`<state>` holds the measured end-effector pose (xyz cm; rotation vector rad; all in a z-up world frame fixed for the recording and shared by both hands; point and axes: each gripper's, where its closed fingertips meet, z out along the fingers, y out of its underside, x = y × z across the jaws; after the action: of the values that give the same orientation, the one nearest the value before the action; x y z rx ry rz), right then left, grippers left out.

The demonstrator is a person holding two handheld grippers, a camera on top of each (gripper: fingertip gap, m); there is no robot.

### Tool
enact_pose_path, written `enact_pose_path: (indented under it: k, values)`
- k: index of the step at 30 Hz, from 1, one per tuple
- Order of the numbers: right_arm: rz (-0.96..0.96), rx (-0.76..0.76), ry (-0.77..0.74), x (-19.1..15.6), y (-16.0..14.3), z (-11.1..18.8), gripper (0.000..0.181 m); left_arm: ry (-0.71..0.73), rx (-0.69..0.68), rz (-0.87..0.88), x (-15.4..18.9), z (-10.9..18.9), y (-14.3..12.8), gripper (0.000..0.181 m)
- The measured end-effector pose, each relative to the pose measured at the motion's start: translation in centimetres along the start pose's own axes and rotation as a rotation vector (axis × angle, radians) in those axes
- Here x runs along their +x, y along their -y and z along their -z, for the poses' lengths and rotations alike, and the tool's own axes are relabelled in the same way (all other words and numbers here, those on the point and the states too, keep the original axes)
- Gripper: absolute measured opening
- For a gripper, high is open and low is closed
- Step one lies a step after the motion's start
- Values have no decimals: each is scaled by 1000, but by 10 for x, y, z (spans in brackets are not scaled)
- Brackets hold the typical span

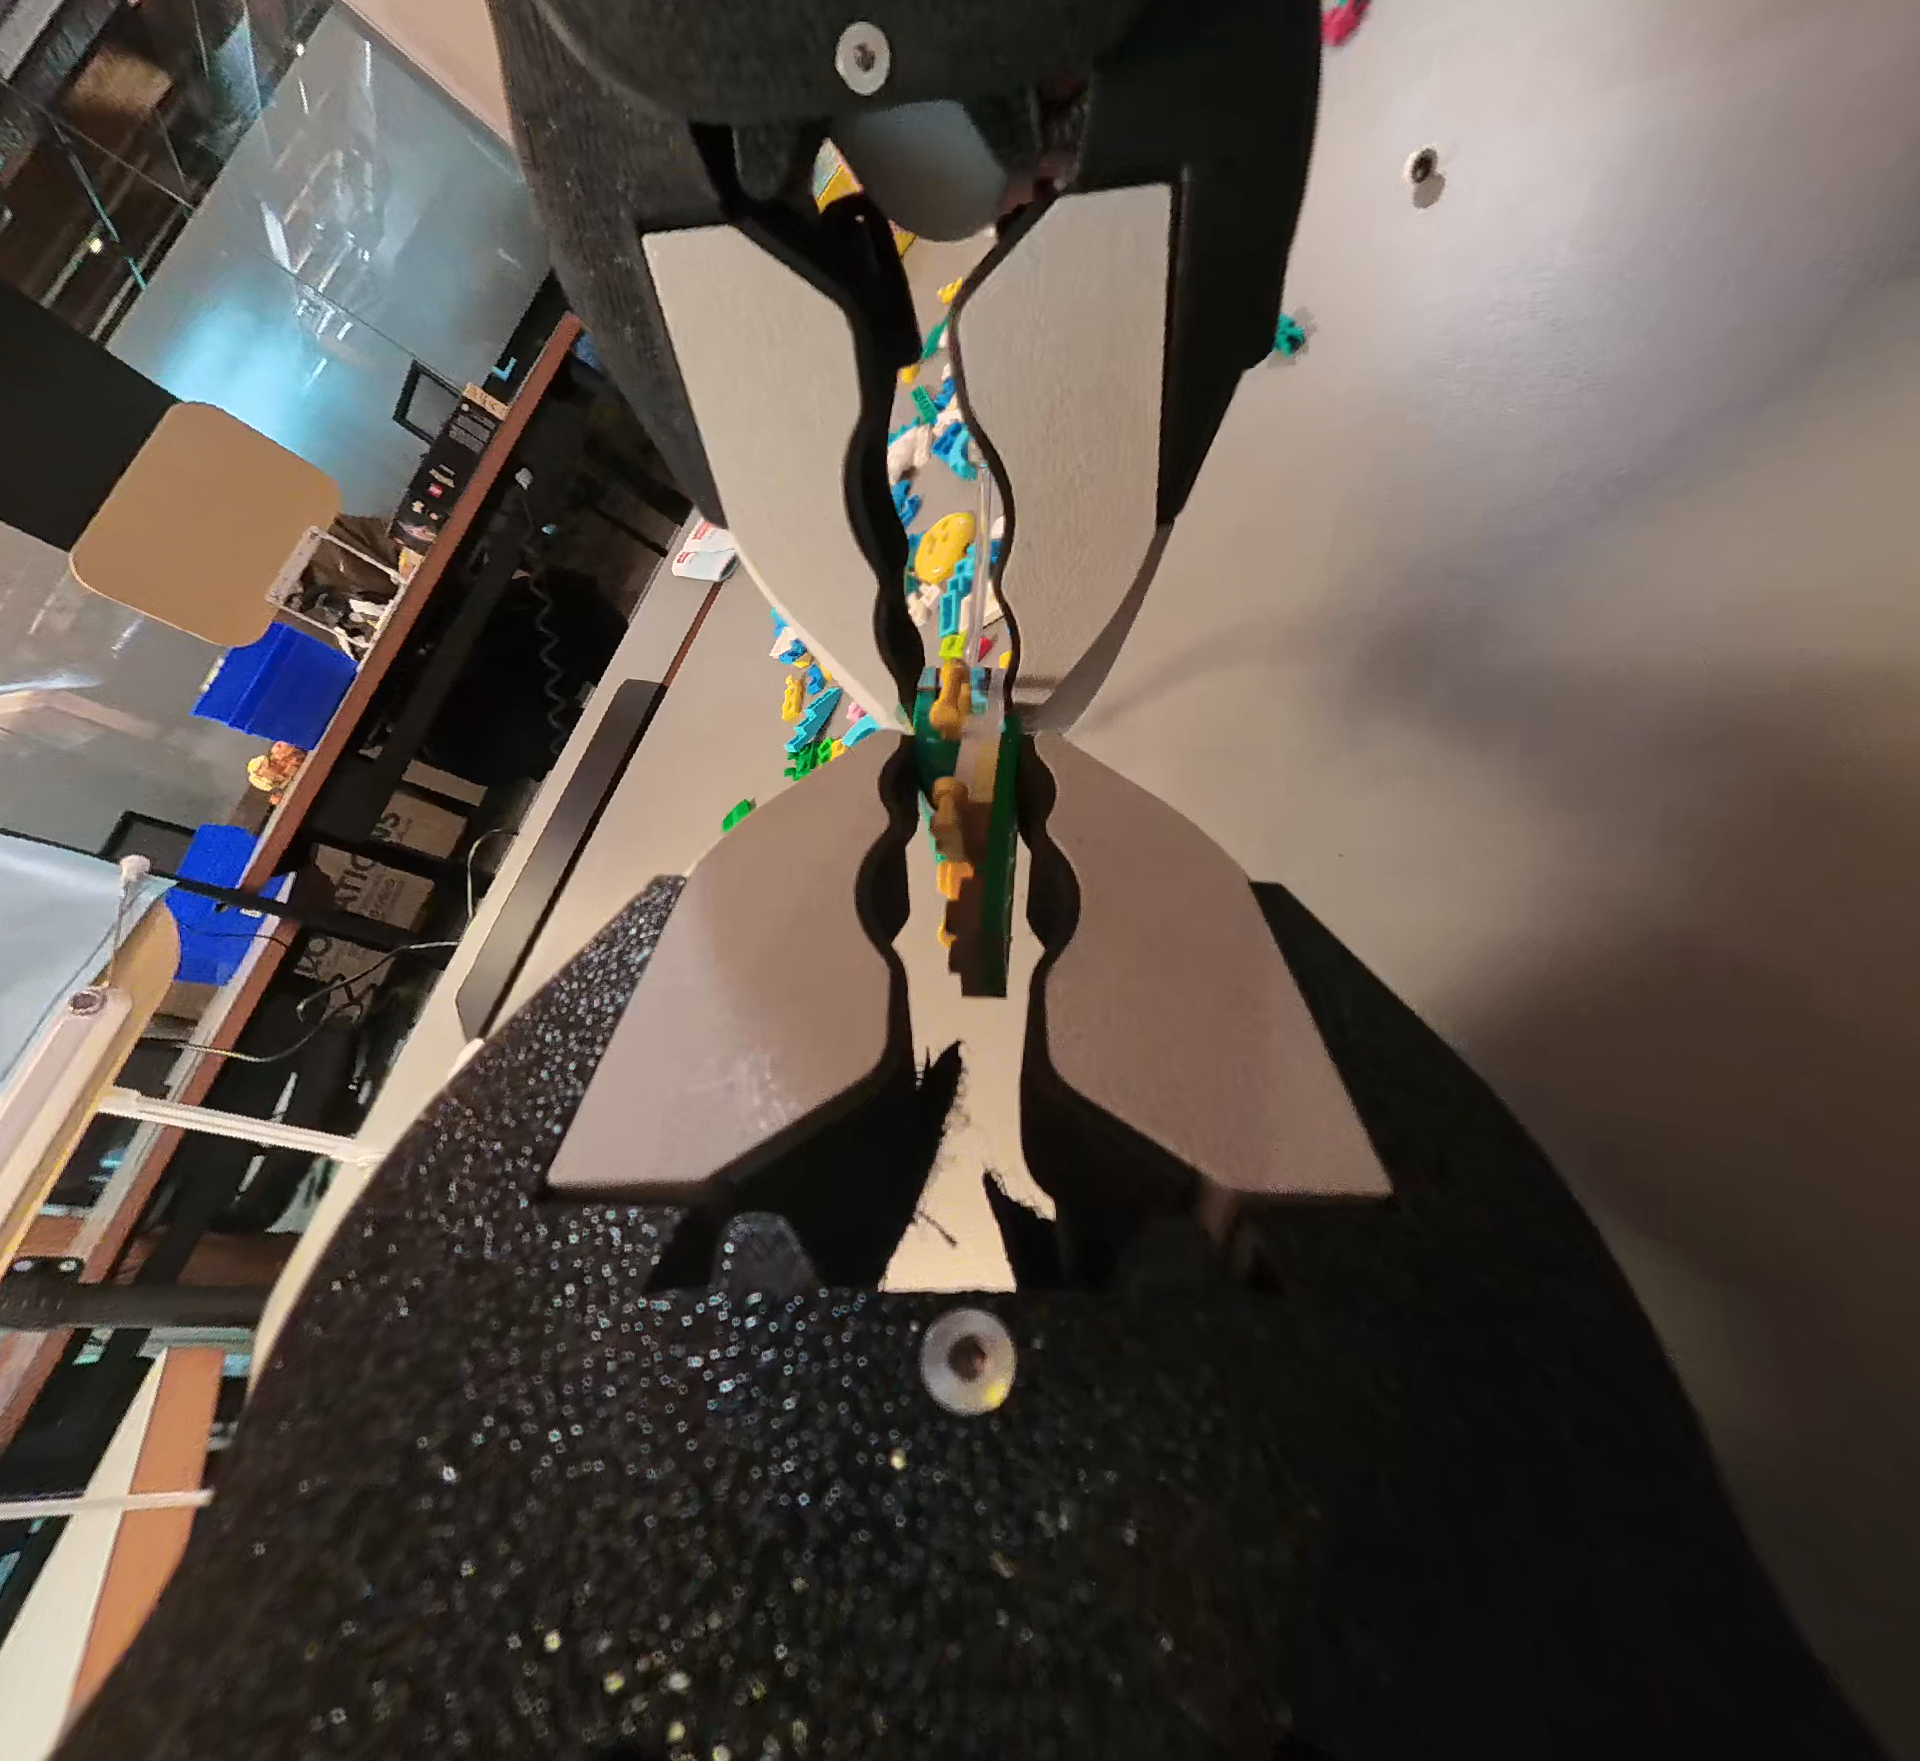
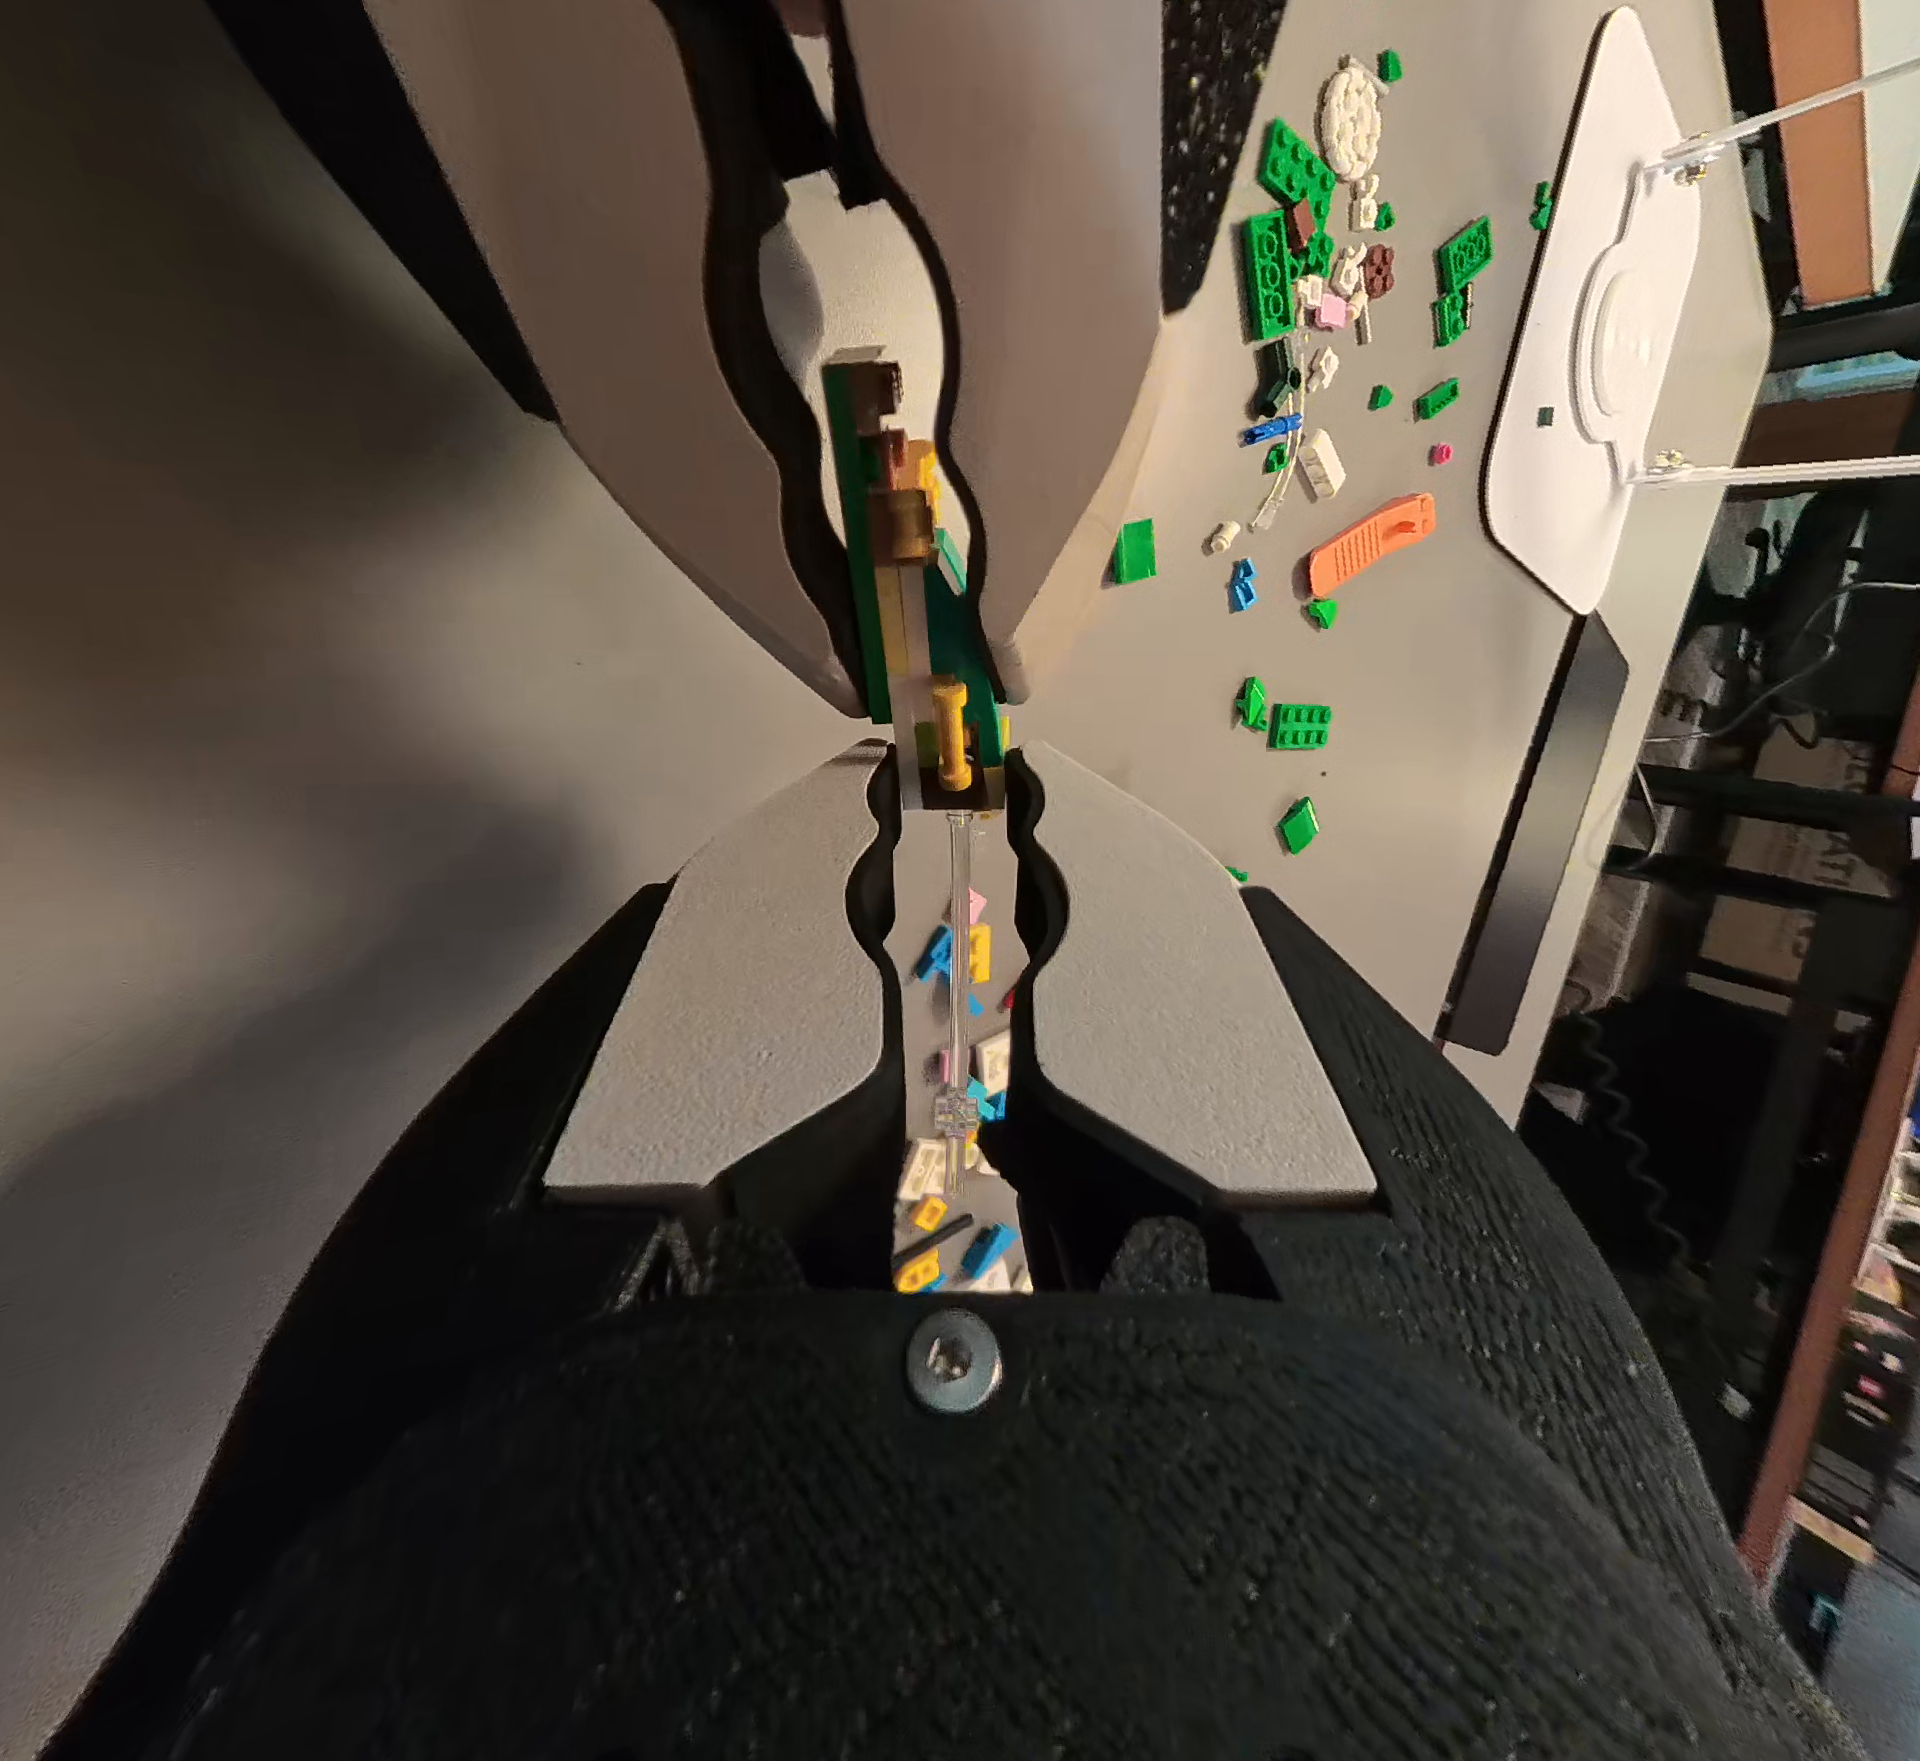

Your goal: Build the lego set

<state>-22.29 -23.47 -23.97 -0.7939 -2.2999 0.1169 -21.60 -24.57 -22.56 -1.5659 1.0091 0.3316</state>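
Note:
A small lego assembly [image 2: 883, 548] hangs in the air over the white table [image 2: 312, 568], gripped by both grippers. It is a green plate with tan, brown and yellow pieces on it. My right gripper [image 2: 951, 766] is shut on its near end, where a yellow peg sits. A thin clear rod [image 2: 958, 932] runs back between its fingers. The left gripper [image 2: 925, 693] comes in from the top, shut on the rest of the plate. In the left wrist view my left gripper [image 1: 966, 755] is shut on the green assembly [image 1: 992, 880], tip to tip with the right gripper [image 1: 961, 714].
Loose pieces lie on the table: green plates [image 2: 1273, 277], an orange brick separator [image 2: 1366, 553], a white round piece [image 2: 1351, 116], small blue and pink bits. A white stand base [image 2: 1621, 309] sits near the table's edge. More loose bricks [image 1: 821, 724] and a yellow disc [image 1: 945, 548] lie beyond.

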Motion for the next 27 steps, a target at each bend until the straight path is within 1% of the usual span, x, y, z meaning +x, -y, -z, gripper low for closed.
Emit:
enact_pose_path:
  k: [8,19,21,24,27]
  values:
    - [35,18,14,-4,2,-2,19,-4,9,-74,4,1,0,18]
    - [104,18,24,-8,0,0,16,-27,33,-48,8,1,3,18]
    - [80,43,-6,-5,2,0,17,-16,37,-26,4,2,3,18]
    - [-16,96,-29,-2,5,0,18,-27,44,46,1,2,2,18]
    - [-31,109,-49,0,5,2,18,-33,72,74,-1,4,5,18]
